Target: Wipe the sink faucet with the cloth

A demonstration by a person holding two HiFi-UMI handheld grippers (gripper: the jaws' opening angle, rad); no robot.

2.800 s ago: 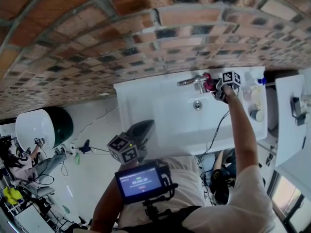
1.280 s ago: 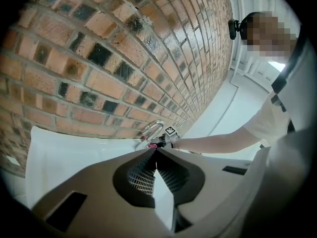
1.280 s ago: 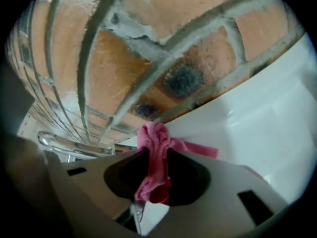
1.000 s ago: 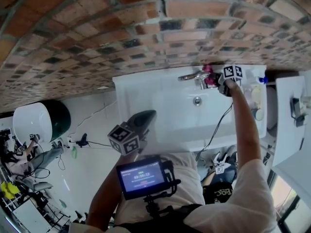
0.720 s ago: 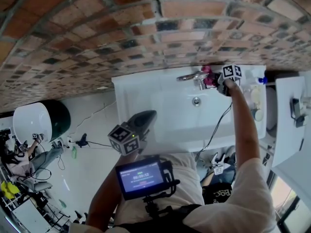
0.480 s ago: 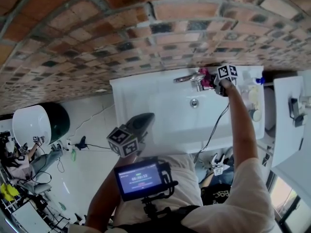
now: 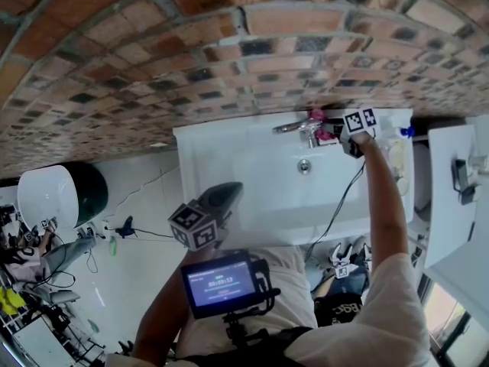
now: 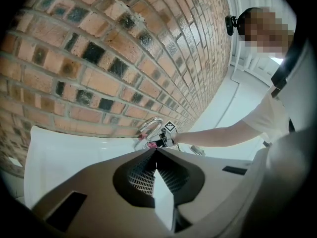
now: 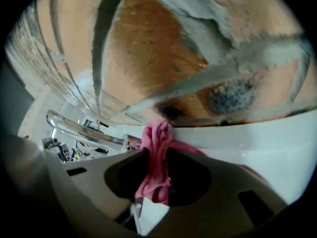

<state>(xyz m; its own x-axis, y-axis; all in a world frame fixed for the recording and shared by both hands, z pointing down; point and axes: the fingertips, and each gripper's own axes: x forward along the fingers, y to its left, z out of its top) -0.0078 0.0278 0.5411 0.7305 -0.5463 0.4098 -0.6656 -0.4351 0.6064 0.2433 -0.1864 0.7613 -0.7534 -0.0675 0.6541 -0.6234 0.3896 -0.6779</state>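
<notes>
Sink faucet (image 7: 296, 127), a curved chrome spout, stands at the back rim of the white sink (image 7: 221, 151), right under the brick wall (image 7: 191, 52) that fills the upper half of the head view. The basin takes up the middle of that view, with its drain (image 7: 304, 165) just in front of the faucet.

The person's right arm reaches across the basin's right side to the back rim. There the right gripper (image 7: 339, 138) is clamped on the pink cloth (image 7: 322, 134). The right gripper view shows the bunched fabric (image 9: 158, 135) pinched between the two jaws, its top bulging out past their tips against the sink's back edge. The faucet (image 9: 84, 131) runs off to the left just beside it. Whether the cloth presses on the metal cannot be told.

The left gripper (image 7: 231, 191) hangs by the sink's front left corner, well apart from the faucet. Its jaws (image 8: 155, 150) are closed together with nothing between them.
</notes>
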